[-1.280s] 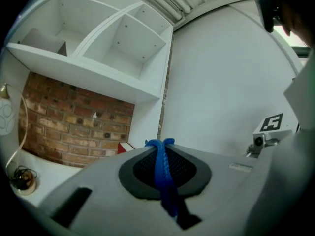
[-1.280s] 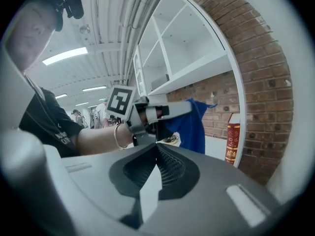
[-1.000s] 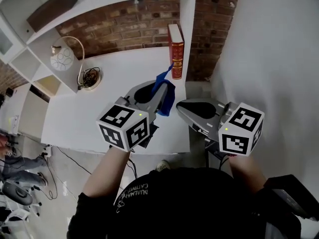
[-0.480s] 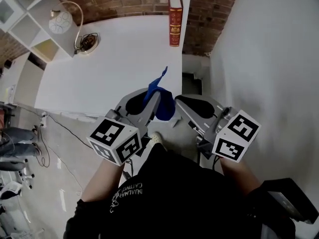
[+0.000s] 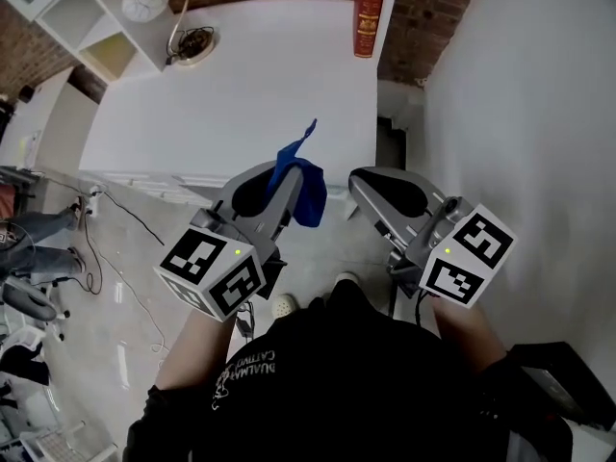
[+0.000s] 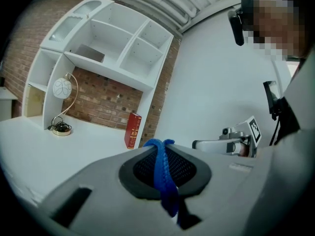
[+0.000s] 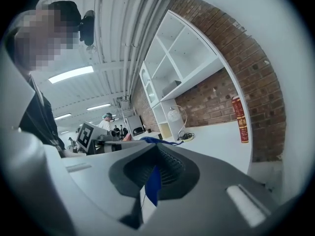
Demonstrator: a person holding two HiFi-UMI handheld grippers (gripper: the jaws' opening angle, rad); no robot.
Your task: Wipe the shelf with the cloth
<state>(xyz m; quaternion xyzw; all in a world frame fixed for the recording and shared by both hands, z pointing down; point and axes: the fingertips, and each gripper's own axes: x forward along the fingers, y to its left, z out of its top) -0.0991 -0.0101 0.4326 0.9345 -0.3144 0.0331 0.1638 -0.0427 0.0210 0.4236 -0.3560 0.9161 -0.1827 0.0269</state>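
head view: the left gripper (image 5: 292, 169) and right gripper (image 5: 360, 187) have drawn back off the white shelf top (image 5: 241, 85) and now hang over the floor (image 5: 144, 243), with the red book (image 5: 369, 12) farther ahead. left gripper view: its jaws are clamped on the blue cloth (image 6: 162, 173), which droops between them. right gripper view: the jaw tips meet on nothing, and the cloth is to its left.

**Head View: Blue Cloth at the Shelf's Near Edge**

The left gripper (image 5: 287, 173) is gripping a blue cloth (image 5: 300, 189) at its tip, above the near edge of the white shelf (image 5: 231, 85). The right gripper (image 5: 358, 183) is hovering beside it, apart from the cloth. A red book (image 5: 369, 12) is standing upright at the far right corner.
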